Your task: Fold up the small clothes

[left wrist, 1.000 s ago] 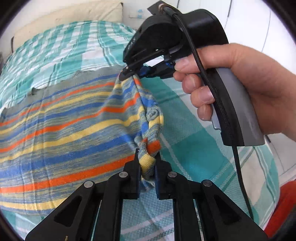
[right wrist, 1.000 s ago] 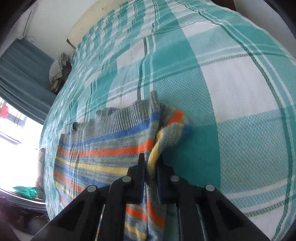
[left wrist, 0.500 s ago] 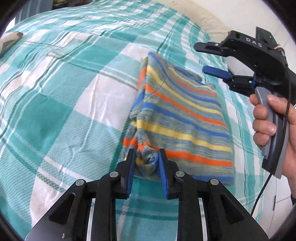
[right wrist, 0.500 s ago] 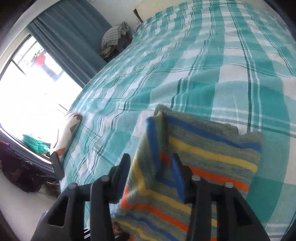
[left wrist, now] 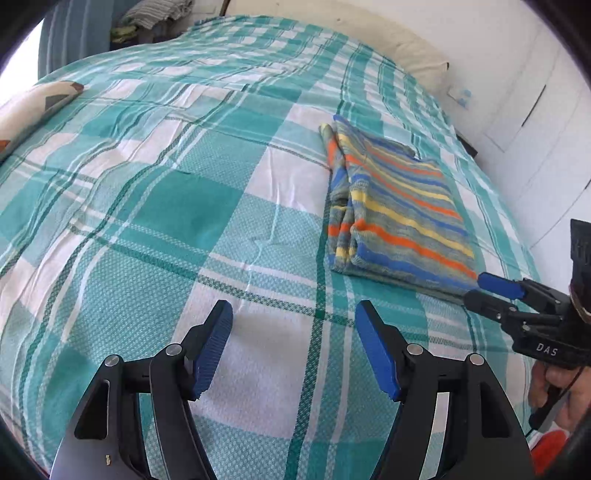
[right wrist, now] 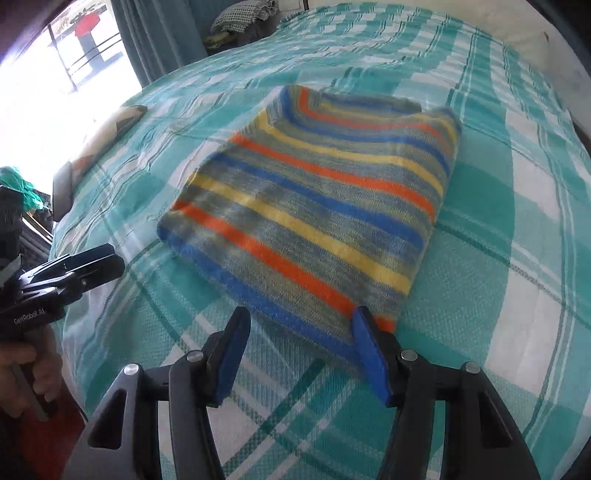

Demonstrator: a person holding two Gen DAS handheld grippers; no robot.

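A small knitted sweater (left wrist: 399,210) with blue, orange, yellow and grey stripes lies folded into a flat rectangle on the teal-and-white plaid bedspread (left wrist: 184,221). In the right wrist view the sweater (right wrist: 317,206) fills the middle. My left gripper (left wrist: 293,332) is open and empty, over bare bedspread to the left and short of the sweater. My right gripper (right wrist: 299,332) is open and empty, at the sweater's near edge; it also shows at the right edge of the left wrist view (left wrist: 495,291). The left gripper shows at the left edge of the right wrist view (right wrist: 92,266).
A patterned cushion (left wrist: 26,110) lies at the bed's left edge. A cream pillow (left wrist: 388,48) lies at the head by the white wall. A pile of clothes (right wrist: 243,14) sits by teal curtains (right wrist: 162,33) and a bright window.
Both grippers let go of the sweater, opened wide and drew back. The sweater went from held and bunched to lying folded flat on the bed.
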